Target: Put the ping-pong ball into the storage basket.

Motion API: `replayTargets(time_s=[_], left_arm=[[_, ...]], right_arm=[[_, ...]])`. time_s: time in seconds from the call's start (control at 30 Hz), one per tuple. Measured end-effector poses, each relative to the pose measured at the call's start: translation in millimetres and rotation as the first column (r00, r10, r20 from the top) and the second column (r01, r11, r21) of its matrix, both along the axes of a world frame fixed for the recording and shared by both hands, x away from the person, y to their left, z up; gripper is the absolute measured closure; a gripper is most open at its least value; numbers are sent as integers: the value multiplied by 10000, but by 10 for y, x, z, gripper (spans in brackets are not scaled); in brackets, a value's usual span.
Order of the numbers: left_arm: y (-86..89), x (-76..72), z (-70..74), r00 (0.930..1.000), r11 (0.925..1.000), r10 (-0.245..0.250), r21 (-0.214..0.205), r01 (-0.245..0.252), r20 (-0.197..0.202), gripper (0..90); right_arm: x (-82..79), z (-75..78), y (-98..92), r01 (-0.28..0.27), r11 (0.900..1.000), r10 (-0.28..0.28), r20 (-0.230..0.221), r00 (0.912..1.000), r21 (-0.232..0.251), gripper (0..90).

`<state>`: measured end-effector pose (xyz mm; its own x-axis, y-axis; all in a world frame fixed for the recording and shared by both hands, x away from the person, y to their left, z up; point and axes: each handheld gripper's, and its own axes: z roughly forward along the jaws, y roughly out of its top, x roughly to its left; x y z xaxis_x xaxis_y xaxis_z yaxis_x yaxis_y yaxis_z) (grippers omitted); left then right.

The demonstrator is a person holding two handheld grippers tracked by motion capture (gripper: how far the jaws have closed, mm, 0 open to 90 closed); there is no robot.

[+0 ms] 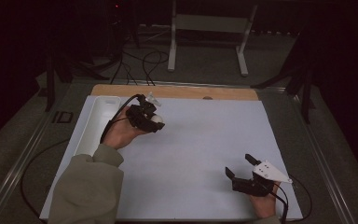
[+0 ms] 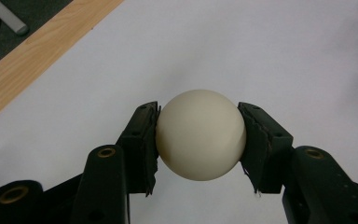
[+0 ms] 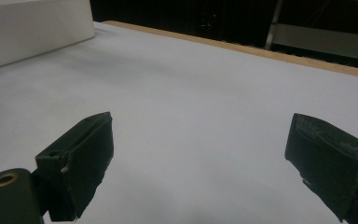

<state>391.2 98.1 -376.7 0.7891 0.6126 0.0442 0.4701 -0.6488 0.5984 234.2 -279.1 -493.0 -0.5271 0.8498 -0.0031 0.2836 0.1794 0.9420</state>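
Note:
A cream-white ball (image 2: 200, 134) sits squeezed between the two black pads (image 2: 142, 140) of my left gripper (image 2: 199, 140), which is shut on it above the white sheet. From above, that left gripper (image 1: 154, 120) is at the back left of the sheet, just right of the tray, with the ball (image 1: 156, 118) showing at its tip. My right gripper (image 1: 239, 165) rests near the front right of the sheet. Its jaws stand wide apart with nothing between them, and the pads (image 3: 86, 158) frame bare sheet in the right gripper view.
A long white tray (image 1: 98, 122) lies along the left edge of the white sheet (image 1: 205, 144); its wall (image 3: 32, 32) shows in the right gripper view. A wooden strip (image 1: 177, 91) borders the far edge. Cables and a metal stand (image 1: 209, 32) lie beyond the table.

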Motion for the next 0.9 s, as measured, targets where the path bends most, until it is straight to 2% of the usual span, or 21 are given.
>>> replayTargets(time_s=[0.9], left_arm=[[171,-18,9,9995,9995,325,-62,-325,18,514]], right_arm=[[0,1,-1,15,10000,-15,-2,10000,-12,75]])
